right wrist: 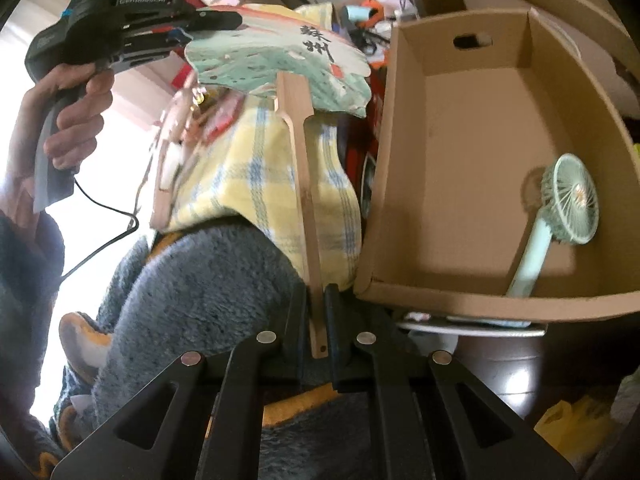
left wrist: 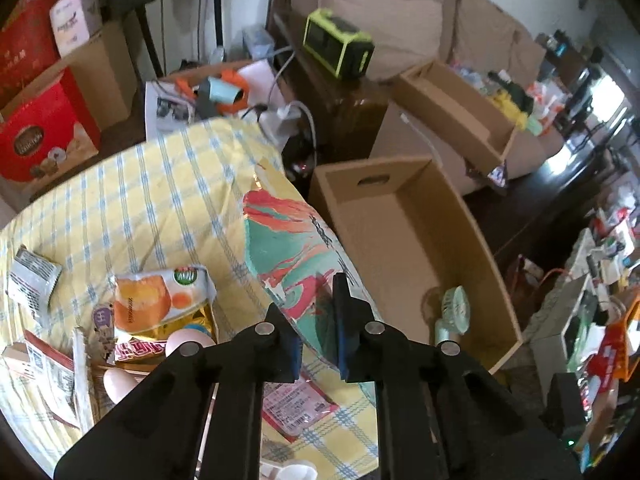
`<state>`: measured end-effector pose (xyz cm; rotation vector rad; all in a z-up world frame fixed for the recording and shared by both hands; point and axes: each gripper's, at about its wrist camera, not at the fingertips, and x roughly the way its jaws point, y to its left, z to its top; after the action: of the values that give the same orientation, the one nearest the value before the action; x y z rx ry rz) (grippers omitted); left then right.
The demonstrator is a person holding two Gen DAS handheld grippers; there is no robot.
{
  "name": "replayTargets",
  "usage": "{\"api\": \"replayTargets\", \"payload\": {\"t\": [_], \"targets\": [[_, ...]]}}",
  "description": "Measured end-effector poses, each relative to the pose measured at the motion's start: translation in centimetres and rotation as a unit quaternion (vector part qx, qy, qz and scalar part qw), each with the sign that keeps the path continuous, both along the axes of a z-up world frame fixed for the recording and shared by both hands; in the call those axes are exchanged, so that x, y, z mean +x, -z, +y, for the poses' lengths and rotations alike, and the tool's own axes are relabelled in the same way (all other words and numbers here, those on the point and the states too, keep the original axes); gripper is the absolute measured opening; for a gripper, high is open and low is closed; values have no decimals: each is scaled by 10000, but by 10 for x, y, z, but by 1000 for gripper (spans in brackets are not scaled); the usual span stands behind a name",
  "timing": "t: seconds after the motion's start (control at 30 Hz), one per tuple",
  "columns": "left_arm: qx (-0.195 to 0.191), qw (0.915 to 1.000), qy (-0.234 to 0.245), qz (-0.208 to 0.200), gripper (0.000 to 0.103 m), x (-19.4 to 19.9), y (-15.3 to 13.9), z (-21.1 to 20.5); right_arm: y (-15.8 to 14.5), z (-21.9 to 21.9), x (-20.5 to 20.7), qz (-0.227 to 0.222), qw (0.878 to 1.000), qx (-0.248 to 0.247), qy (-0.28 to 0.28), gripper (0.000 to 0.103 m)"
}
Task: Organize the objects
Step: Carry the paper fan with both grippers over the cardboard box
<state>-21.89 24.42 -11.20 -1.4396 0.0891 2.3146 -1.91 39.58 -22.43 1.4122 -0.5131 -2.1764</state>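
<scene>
Your right gripper [right wrist: 317, 320] is clamped on the wooden handle [right wrist: 308, 208] of the painted hand fan [right wrist: 280, 60]; the handle's end with its small hole sits between the pads, and the shaft runs toward 12 o'clock up to the fan's face. Your left gripper [left wrist: 318, 320] is pinched on that same fan [left wrist: 296, 248], its pads closed on the rim of the teal-and-red face. From the right wrist view, your left hand [right wrist: 68, 120] grips the left tool's handle at 10 o'clock, with the tool's nose meeting the fan's far edge.

Under the fan lies the yellow checked cloth [left wrist: 140, 200]. On it, at 9 o'clock of the left gripper, sits a heap of snack packets [left wrist: 160, 304], with a silver sachet [left wrist: 32, 280] further out toward the cloth's edge.

At 2 o'clock of both grippers stands the open cardboard box [left wrist: 400, 184], just beside the cloth's edge. Inside it, against the near wall, lies a mint handheld electric fan [right wrist: 560, 208], head toward the box's right wall.

A blue fleece sleeve or lap [right wrist: 200, 280] fills the foreground left of the right gripper.
</scene>
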Motion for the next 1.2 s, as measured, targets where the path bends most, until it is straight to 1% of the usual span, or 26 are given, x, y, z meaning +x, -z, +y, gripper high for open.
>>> {"api": "replayTargets", "payload": {"t": [0.07, 0.13, 0.27, 0.33, 0.4, 0.53, 0.67, 0.8, 1.1, 1.2], "targets": [[62, 9999, 42, 108, 12, 3, -10, 2, -8, 1, 3, 95, 10000, -6, 14, 8], [30, 9997, 109, 231, 12, 6, -19, 6, -12, -1, 6, 159, 9999, 18, 38, 8], [-34, 9992, 178, 363, 12, 7, -26, 16, -17, 5, 10, 230, 9997, 4, 120, 8], [-40, 9990, 180, 400, 12, 8, -27, 20, -17, 11, 11, 239, 9996, -1, 180, 8], [-19, 9990, 169, 410, 12, 9, -28, 23, -9, 21, -8, 247, 9994, 19, 236, 8], [-4, 9990, 183, 420, 12, 9, -29, 28, -11, 33, -9, 284, 9990, 24, 355, 8], [28, 9988, 206, 449, 13, 10, -29, 35, -15, 42, -6, 343, 9983, 49, 462, 9], [164, 9983, 230, 504, 12, 12, -31, 42, -18, 53, -3, 380, 9978, 83, 541, 9], [134, 9979, 401, 499, 12, 10, -25, 73, -6, 76, -2, 319, 9958, 44, 860, 9], [139, 9976, 462, 506, 12, 10, -23, 83, -1, 88, -2, 307, 9941, -40, 1041, 10]]}}
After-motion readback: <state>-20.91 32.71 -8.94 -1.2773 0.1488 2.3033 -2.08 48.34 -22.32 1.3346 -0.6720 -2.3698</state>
